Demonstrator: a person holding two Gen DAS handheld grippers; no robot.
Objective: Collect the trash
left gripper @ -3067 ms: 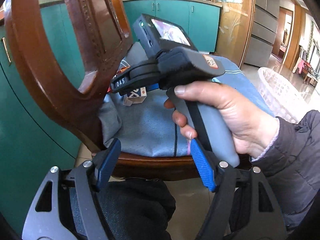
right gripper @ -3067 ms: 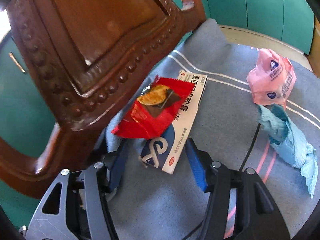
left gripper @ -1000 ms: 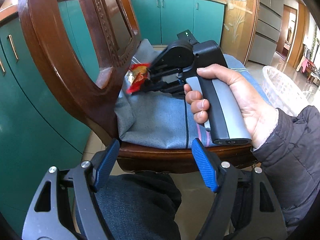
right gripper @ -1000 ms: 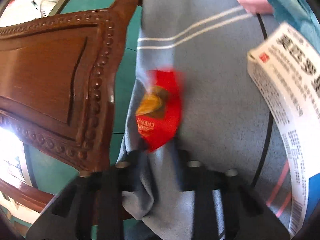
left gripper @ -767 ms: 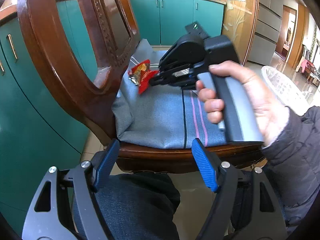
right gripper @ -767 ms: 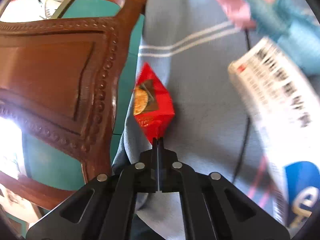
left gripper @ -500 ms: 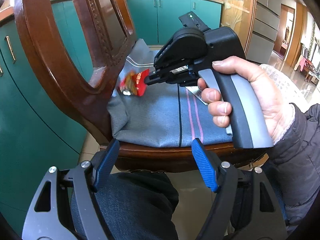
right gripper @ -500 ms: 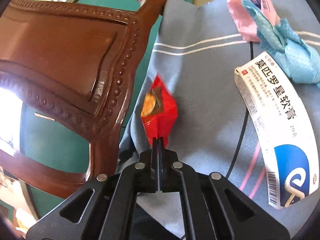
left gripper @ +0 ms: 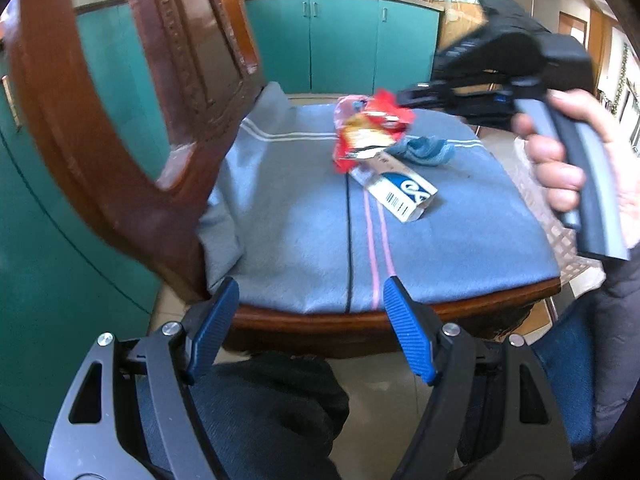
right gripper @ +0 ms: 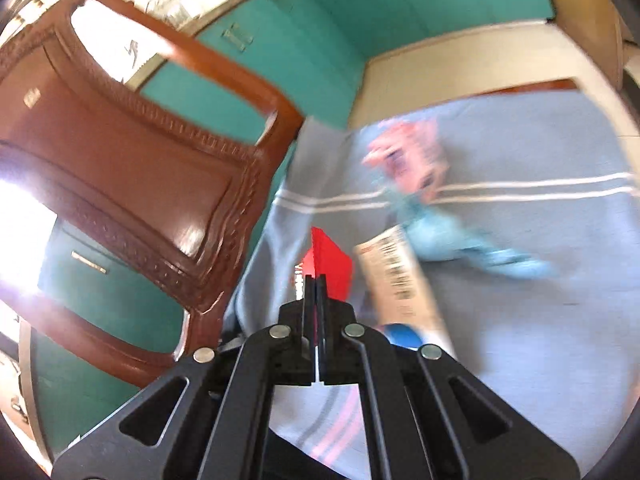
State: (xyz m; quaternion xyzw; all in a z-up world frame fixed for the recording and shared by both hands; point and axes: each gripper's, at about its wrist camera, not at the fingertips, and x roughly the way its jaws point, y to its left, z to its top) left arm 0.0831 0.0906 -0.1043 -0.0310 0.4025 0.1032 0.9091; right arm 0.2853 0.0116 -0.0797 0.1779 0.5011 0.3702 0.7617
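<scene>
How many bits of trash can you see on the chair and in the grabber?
4. The red wrapper hangs pinched in the right gripper. The box, the blue tissue and the pink bag lie on the cushion. More may hide behind.

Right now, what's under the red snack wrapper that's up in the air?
Below the red snack wrapper, pinched by the right hand-held gripper, lie a white and blue box and a blue rag on the chair's grey cloth. The wrapper hides most of a pink bag.

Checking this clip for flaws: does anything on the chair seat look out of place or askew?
Only the expected litter: a box, a blue rag and a pink bag lie strewn on the cloth.
</scene>
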